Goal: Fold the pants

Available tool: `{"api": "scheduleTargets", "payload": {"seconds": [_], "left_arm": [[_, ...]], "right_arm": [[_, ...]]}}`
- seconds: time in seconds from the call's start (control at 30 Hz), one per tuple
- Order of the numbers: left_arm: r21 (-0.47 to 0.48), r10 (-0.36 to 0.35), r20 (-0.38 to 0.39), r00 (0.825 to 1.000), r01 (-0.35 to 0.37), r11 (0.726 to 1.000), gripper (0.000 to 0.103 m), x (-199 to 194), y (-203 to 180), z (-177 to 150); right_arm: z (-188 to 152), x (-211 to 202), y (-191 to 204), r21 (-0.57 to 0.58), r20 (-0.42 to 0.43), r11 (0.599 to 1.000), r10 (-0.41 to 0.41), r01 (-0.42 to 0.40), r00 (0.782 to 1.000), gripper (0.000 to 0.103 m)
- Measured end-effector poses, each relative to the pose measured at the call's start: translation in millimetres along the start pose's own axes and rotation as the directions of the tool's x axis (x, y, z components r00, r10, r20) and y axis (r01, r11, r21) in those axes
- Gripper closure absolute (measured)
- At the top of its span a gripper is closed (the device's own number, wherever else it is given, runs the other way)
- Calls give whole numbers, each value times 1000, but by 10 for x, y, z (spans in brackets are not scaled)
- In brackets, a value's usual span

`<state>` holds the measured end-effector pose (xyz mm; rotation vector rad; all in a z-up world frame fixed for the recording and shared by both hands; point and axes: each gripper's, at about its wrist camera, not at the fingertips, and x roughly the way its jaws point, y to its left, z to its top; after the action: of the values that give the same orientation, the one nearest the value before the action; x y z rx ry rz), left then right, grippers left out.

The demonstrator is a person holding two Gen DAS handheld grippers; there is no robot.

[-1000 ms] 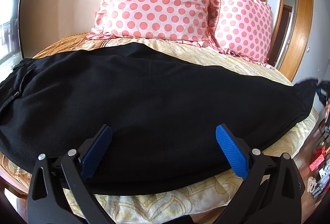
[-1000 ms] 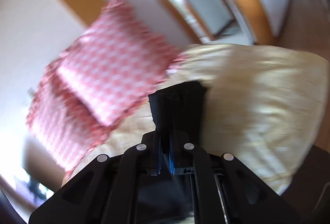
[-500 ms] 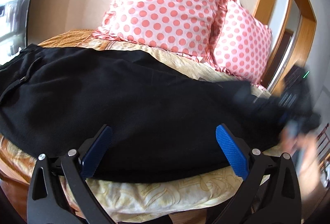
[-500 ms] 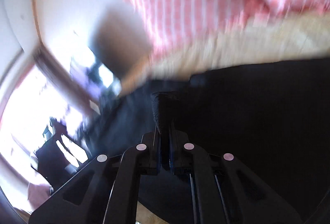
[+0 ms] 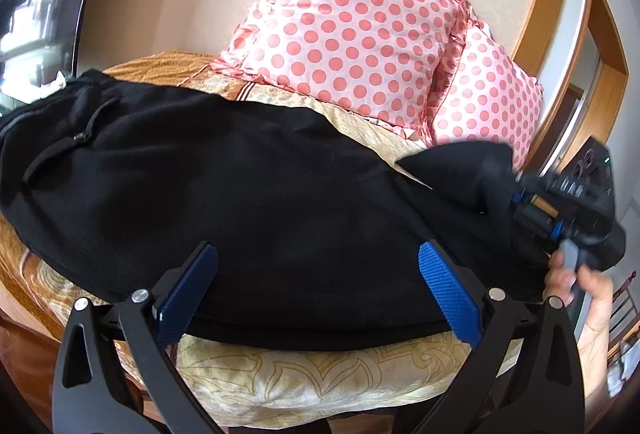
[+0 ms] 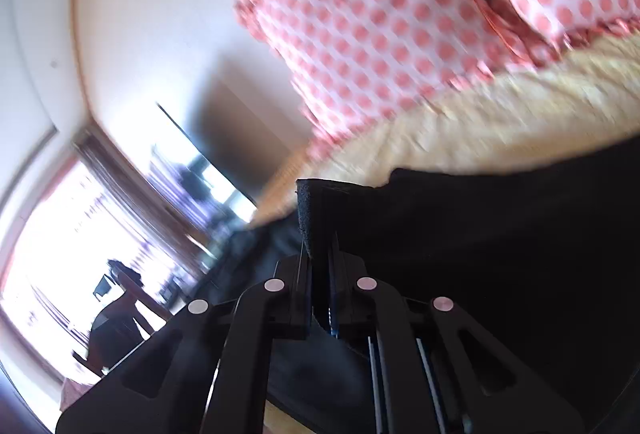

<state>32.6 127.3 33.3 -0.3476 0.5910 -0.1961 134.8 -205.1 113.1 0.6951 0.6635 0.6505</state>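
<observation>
Black pants (image 5: 248, 194) lie across the yellow bed cover, waistband and zip pocket at the left. My left gripper (image 5: 316, 290) is open just above the pants' near edge, its blue pads wide apart and nothing between them. At the right of the left wrist view, my right gripper (image 5: 504, 190) is shut on the leg end of the pants and holds it lifted over the rest of the cloth; a hand (image 5: 580, 298) grips its handle. In the right wrist view, the right gripper (image 6: 318, 266) pinches the black pants hem (image 6: 316, 210), with the pants (image 6: 500, 254) spreading to the right.
Two pink polka-dot pillows (image 5: 352, 30) lean on the wall behind the pants. The yellow patterned cover (image 5: 320, 374) hangs over the near bed edge. A doorway with wooden frame (image 5: 592, 74) is at the right. A bright window (image 6: 60, 234) shows in the right wrist view.
The right gripper has carried the pant-leg end from the bed's far right corner leftward over the pants. My left gripper shifted and rolled a little, staying open.
</observation>
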Motion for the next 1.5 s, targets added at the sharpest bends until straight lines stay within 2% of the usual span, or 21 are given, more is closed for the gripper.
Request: {"api": "scheduleTargets", "payload": {"seconds": [0.07, 0.13, 0.17, 0.23, 0.33, 0.4, 0.53, 0.63, 0.7, 0.73, 0.83, 0.87, 0.93, 0.97, 1.07, 1.13, 1.23, 1.3, 1.37, 1.4, 1.5], "left_arm": [[-8, -1, 6, 1000, 1, 1000, 2, -22, 12, 4], [-5, 2, 7, 1000, -2, 1000, 2, -35, 16, 8], [-3, 4, 6, 1000, -4, 1000, 2, -41, 14, 6], [7, 14, 8, 1000, -14, 1000, 2, -57, 23, 4], [15, 26, 12, 1000, -26, 1000, 2, -87, 38, -5], [12, 27, 15, 1000, -27, 1000, 2, -104, 57, 1], [0, 33, 21, 999, -33, 999, 2, -97, 90, 32], [-8, 27, 21, 999, -27, 1000, 2, -100, 101, 33], [2, 31, 21, 999, -31, 1000, 2, -110, 88, 30], [9, 34, 22, 999, -35, 999, 2, -117, 83, 27], [20, 44, 27, 999, -45, 999, 2, -140, 74, 22], [19, 45, 30, 999, -46, 999, 2, -150, 78, 24], [12, 46, 34, 998, -46, 999, 2, -164, 94, 27], [7, 46, 37, 998, -46, 999, 2, -176, 105, 29], [-5, 55, 43, 998, -55, 998, 2, -213, 145, 30], [-23, 66, 48, 997, -65, 998, 2, -258, 209, 35], [-68, 81, 60, 995, -77, 995, 2, -376, 378, 65], [-113, 107, 80, 991, -98, 989, 2, -498, 551, 105], [-184, 128, 104, 986, -108, 977, 2, -655, 793, 171], [-218, 137, 110, 984, -111, 970, 2, -725, 910, 207], [-352, 170, 116, 979, -119, 929, 2, -934, 1356, 340]], "right_arm": [[-8, 86, 146, -49, -12, 997, 51, -51, 999, 97], [-192, 387, 295, -153, -172, 988, -34, 8, 984, 97], [-338, 531, 301, -183, -247, 982, -81, 36, 965, 97], [-541, 683, 202, -160, -326, 986, -100, 49, 940, 97], [-569, 669, 94, -103, -322, 994, -76, 45, 944, 97], [-549, 615, 121, -106, -303, 994, -62, 31, 951, 97], [-620, 609, 329, -257, -287, 964, -138, 63, 948, 97], [-726, 659, 424, -375, -312, 921, -231, 104, 922, 95], [-794, 640, 469, -417, -327, 904, -243, 91, 913, 82], [-802, 618, 489, -418, -335, 906, -224, 69, 915, 73], [-730, 494, 542, -378, -323, 926, -155, 23, 934, 73], [-670, 437, 560, -381, -274, 924, -159, 45, 949, 73], [-612, 415, 588, -406, -218, 909, -197, 95, 956, 73], [-584, 453, 594, -421, -201, 897, -236, 134, 951, 73], [-632, 617, 630, -470, -218, 864, -310, 179, 926, 73], [-796, 796, 635, -522, -294, 837, -360, 167, 886, 73], [-884, 788, 733, -585, -248, 790, -388, 182, 888, 73], [-842, 736, 737, -558, -244, 813, -353, 167, 903, 73], [-881, 829, 686, -557, -297, 816, -369, 154, 881, 73], [-897, 807, 668, -547, -287, 823, -353, 150, 891, 72], [-866, 767, 595, -504, -301, 853, -317, 132, 899, 70]]}}
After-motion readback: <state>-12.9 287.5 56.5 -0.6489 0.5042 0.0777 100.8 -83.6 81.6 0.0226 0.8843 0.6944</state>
